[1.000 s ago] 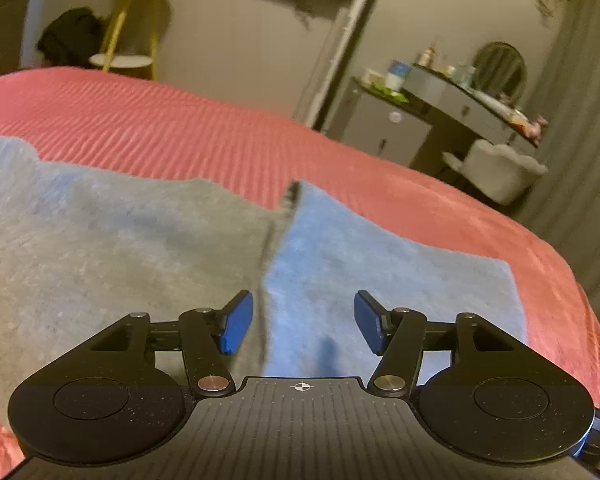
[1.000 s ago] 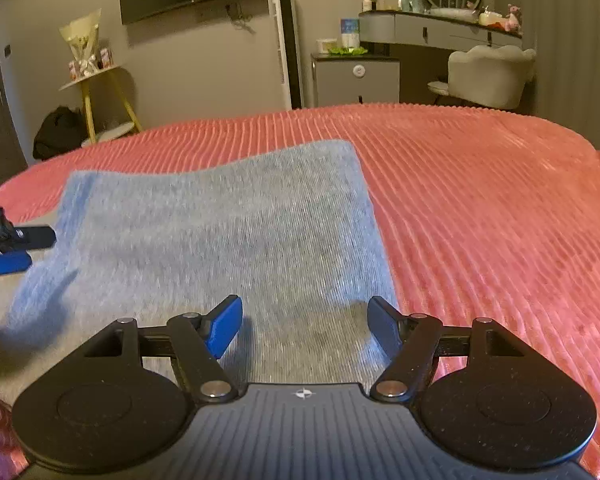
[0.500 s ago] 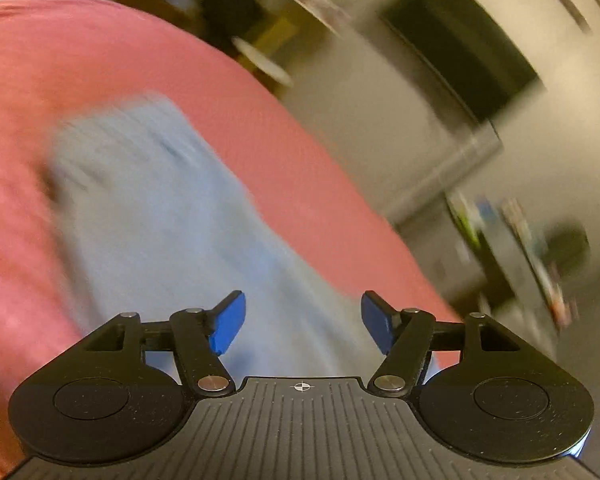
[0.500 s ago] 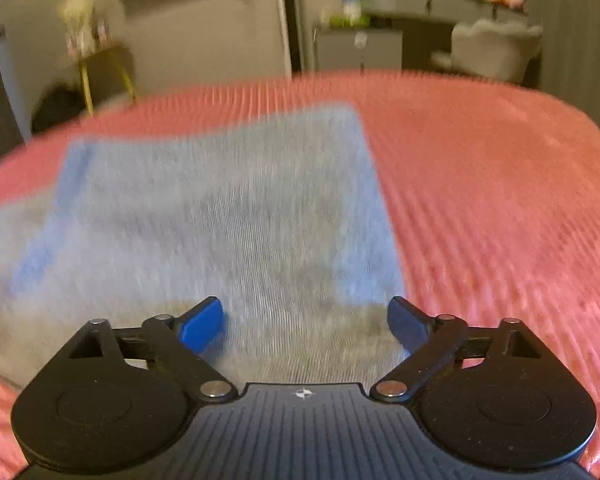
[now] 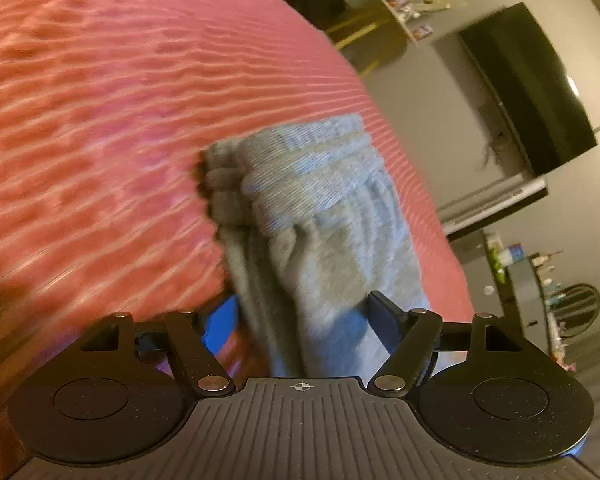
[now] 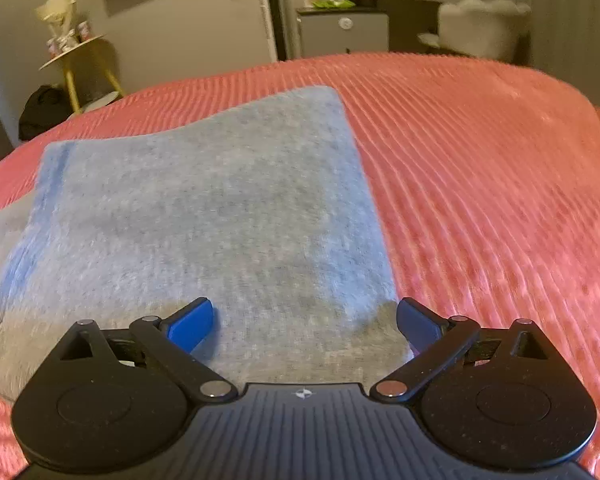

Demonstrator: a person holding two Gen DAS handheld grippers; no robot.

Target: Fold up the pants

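Observation:
Grey knit pants (image 6: 220, 216) lie folded flat on a ribbed pink bed cover (image 6: 480, 168). Their gathered elastic waistband (image 5: 300, 176) shows in the tilted left wrist view, with the cloth running down toward the camera. My left gripper (image 5: 304, 320) hovers over that cloth near its left edge, jaws opening, pads clear of it. My right gripper (image 6: 306, 322) hangs just above the near edge of the folded pants. Its jaws are opening wide, and the blue pads (image 6: 192, 322) press on nothing.
The pink bed cover (image 5: 100, 120) spreads wide on all sides of the pants. Beyond the bed stand a yellow side table (image 6: 80, 64), a dark bag (image 6: 44, 110) on the floor, a grey cabinet (image 6: 344, 32), a white chair (image 6: 480, 28) and a wall-mounted screen (image 5: 532, 88).
The left gripper swept sideways and rolled, from over the folded legs to the waistband end, and left the right wrist view. Both grippers' jaws widened. The right gripper stayed in place.

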